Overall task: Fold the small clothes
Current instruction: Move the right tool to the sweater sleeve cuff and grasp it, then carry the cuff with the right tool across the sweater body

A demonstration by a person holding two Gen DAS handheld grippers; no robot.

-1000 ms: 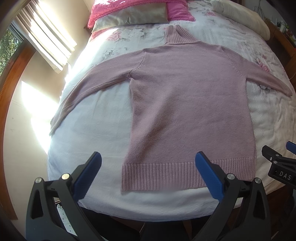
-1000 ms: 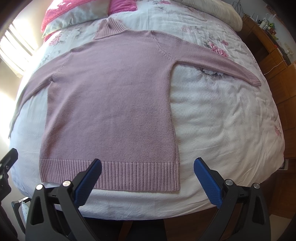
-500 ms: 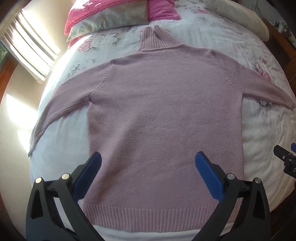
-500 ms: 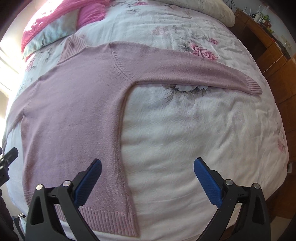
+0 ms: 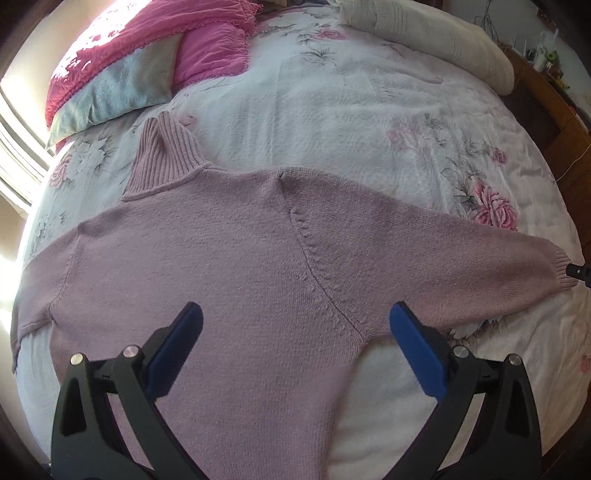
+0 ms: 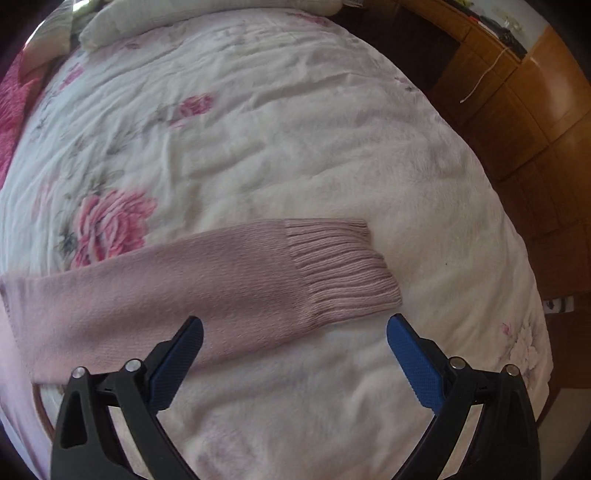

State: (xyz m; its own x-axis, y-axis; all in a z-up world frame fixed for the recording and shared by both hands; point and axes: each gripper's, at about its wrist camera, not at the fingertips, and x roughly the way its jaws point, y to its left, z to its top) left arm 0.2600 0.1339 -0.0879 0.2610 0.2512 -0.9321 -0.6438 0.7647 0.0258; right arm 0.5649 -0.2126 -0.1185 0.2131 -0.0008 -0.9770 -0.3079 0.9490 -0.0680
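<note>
A dusty pink knit turtleneck sweater (image 5: 229, 258) lies flat on the bed with both sleeves spread out. My left gripper (image 5: 295, 317) hovers open above its right shoulder seam, blue pads wide apart and holding nothing. In the right wrist view the right sleeve (image 6: 166, 291) runs in from the left and ends in a ribbed cuff (image 6: 340, 266). My right gripper (image 6: 295, 328) is open just in front of that cuff, with its left pad over the sleeve's near edge and its right pad over bare bedding. The sweater's hem is out of view.
A white floral bedspread (image 5: 369, 110) covers the bed. Pink and grey pillows (image 5: 147, 66) lie at the head, with a cream bolster (image 5: 424, 33) beside them. Wooden furniture (image 6: 524, 110) stands close along the bed's right side. A sunlit window is at the left.
Both grippers have travelled up and to the right over the bed. The left went from the hem to the right shoulder, the right from the sweater's body to the right cuff. Both stayed open.
</note>
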